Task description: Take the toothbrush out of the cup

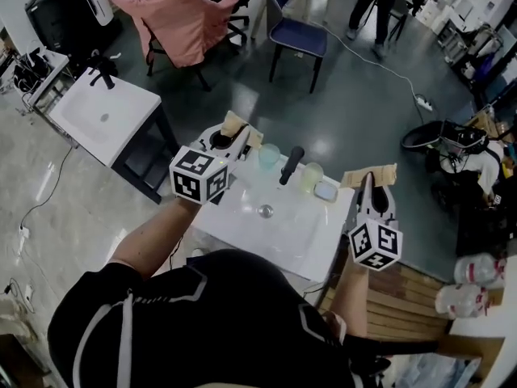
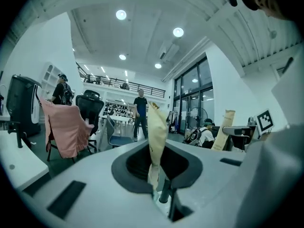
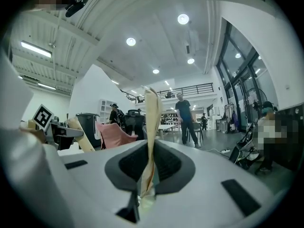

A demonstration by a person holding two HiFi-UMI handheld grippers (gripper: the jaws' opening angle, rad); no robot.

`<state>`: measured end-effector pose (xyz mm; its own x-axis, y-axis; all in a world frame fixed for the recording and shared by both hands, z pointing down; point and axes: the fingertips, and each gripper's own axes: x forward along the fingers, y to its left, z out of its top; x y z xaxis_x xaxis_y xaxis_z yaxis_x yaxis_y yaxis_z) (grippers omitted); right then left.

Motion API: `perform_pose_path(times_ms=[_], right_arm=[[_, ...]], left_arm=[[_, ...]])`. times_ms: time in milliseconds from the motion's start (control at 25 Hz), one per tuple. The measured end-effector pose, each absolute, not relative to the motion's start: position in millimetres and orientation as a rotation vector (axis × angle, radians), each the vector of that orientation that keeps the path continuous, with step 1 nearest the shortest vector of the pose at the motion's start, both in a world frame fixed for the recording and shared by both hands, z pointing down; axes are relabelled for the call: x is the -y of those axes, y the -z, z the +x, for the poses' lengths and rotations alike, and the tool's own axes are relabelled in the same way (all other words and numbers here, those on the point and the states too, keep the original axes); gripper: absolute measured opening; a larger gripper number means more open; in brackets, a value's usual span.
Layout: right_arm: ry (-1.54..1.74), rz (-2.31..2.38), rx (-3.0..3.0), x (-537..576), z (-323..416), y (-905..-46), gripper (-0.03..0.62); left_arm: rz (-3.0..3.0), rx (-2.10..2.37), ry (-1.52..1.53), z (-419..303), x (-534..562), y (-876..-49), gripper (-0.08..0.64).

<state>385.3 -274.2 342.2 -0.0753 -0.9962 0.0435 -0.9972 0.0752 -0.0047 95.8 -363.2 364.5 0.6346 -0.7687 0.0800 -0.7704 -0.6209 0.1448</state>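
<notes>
On the white washbasin (image 1: 299, 233) a pale green cup (image 1: 269, 155) stands left of the black tap (image 1: 291, 165) and a yellowish cup (image 1: 312, 176) right of it. I cannot make out a toothbrush in either cup. My left gripper (image 1: 237, 128) hovers level just left of the green cup, its tan pads (image 2: 156, 127) pressed together with nothing between them. To the right of the yellowish cup my right gripper (image 1: 369, 176) is held level and apart from it, its pads (image 3: 151, 127) also together and empty. Both gripper views look out over the room, with no cup in them.
A small bluish dish (image 1: 325, 191) lies by the yellowish cup. A white side table (image 1: 105, 115) stands at left. Behind are a chair draped in pink cloth (image 1: 182, 23), a blue chair (image 1: 297, 35) and a standing person (image 1: 373, 6). A wooden slatted top (image 1: 404, 297) and plastic bottles (image 1: 477, 269) are at right.
</notes>
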Motion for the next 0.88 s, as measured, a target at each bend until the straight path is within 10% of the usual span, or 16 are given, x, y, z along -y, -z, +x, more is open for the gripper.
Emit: perform_pose_path(times_ms=[880], right_arm=[[-0.024, 2.106, 2.258, 281.2, 365.5, -322.5, 0.031]], left_arm=[[2.710, 1.283, 0.031, 65.4, 360.4, -342.7, 0.034]])
